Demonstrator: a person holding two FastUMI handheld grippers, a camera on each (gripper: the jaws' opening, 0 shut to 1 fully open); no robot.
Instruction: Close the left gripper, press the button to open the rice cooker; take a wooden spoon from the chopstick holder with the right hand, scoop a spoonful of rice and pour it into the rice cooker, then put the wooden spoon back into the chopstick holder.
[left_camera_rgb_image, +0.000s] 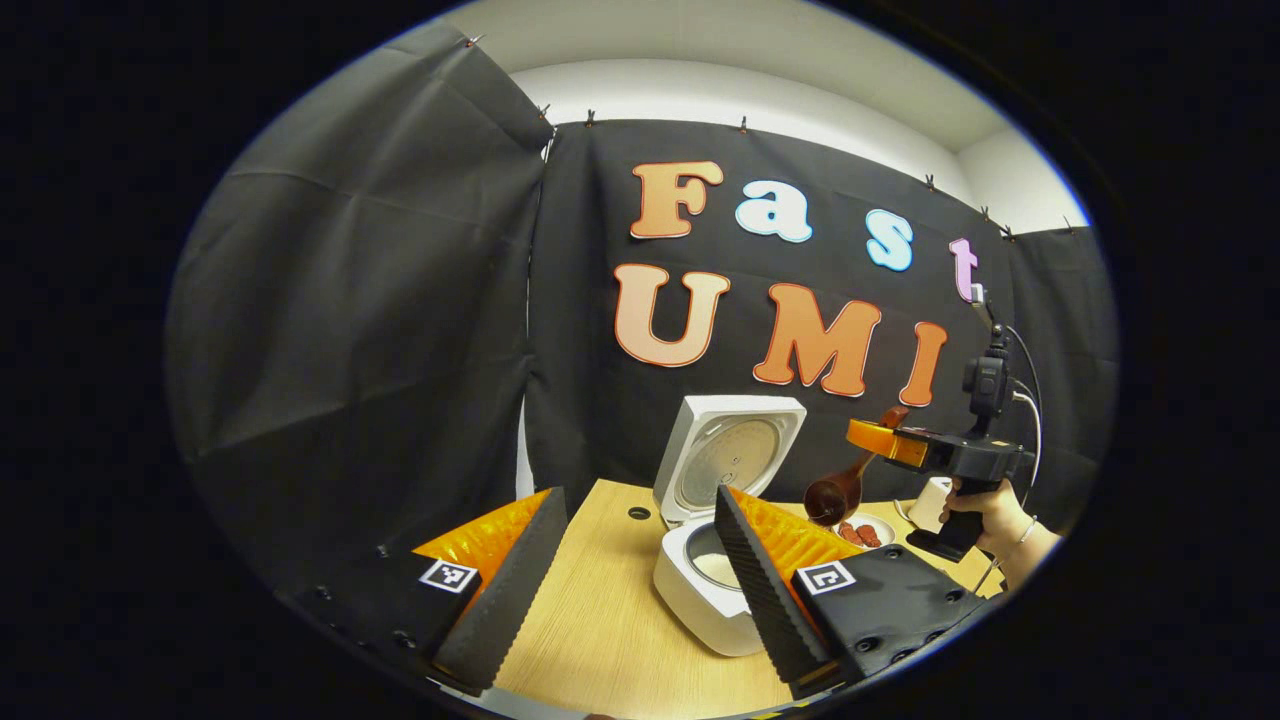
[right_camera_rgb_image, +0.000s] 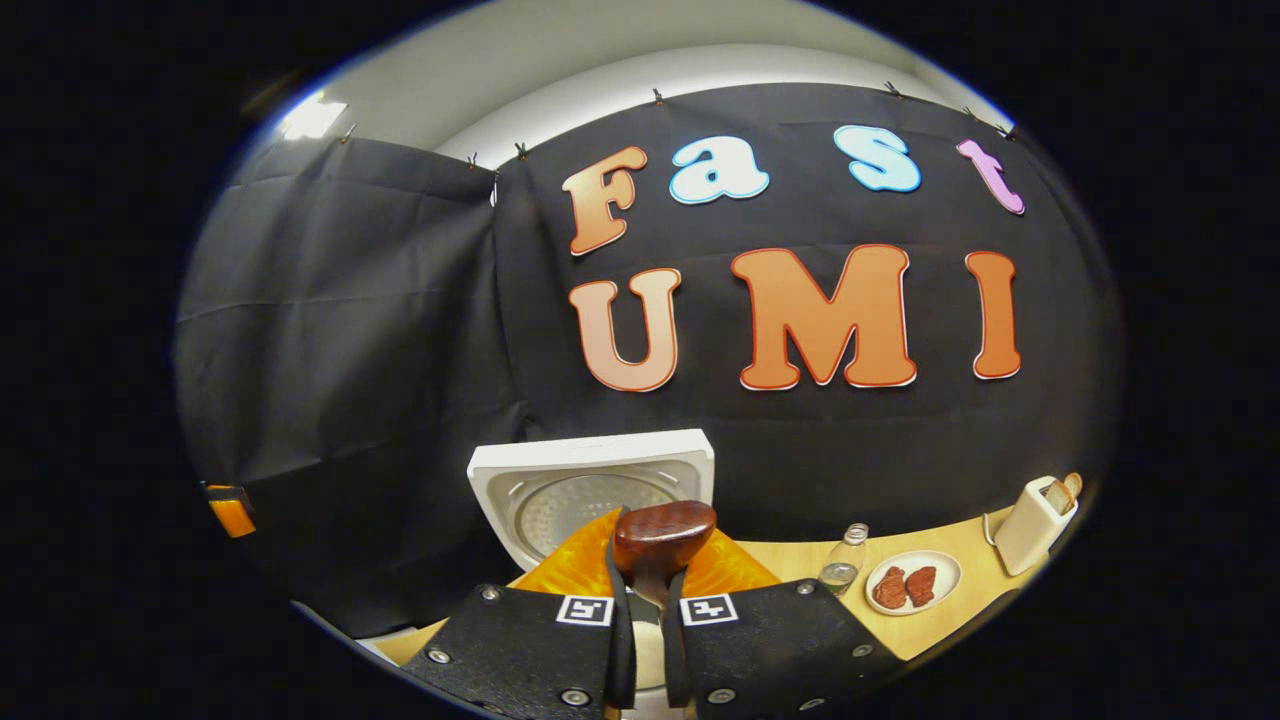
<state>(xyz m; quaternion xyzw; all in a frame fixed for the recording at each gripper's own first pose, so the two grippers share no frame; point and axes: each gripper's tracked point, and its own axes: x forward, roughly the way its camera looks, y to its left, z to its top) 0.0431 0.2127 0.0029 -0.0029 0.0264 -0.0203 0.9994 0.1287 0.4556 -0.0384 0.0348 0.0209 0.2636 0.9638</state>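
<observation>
Currently the dark reddish-brown wooden spoon (right_camera_rgb_image: 660, 540) is held in the right gripper (right_camera_rgb_image: 648, 610), whose two fingers are closed together on the spoon's neck just below the bowl; in the left gripper view the same spoon (left_camera_rgb_image: 838, 492) is seen hanging from that gripper (left_camera_rgb_image: 868, 436), bowl tilted downward, above the table and just to the right of the white, square rice cooker (left_camera_rgb_image: 700, 580). The cooker's lid (left_camera_rgb_image: 728, 455) is raised upright and a pale layer, probably rice, can be made out in its inner pot. Whether any rice lies in the spoon's bowl cannot be told. The left gripper (left_camera_rgb_image: 640, 570) is held low in front of the cooker with its fingers spread well apart and nothing between them. The spoon is judged to be light, stiff and smooth, so it could swivel between the pads if gripped loosely; a hold on the narrow handle close to the bowl, as now, is judged steadier for tipping, though a hold farther up the handle would suit dropping it back into a holder. Loose rice would be spilled easily by any jerk. The surface is a light wood-grain table (left_camera_rgb_image: 600, 620), flat and plain. On it, as seen in the right gripper view, are set a small clear glass bottle (right_camera_rgb_image: 845, 560), a white plate (right_camera_rgb_image: 945, 570) bearing reddish-brown pieces of food, and a cream-white holder (right_camera_rgb_image: 1032, 525) near the far edge. Black cloth is hung round the booth beneath a pale ceiling.
</observation>
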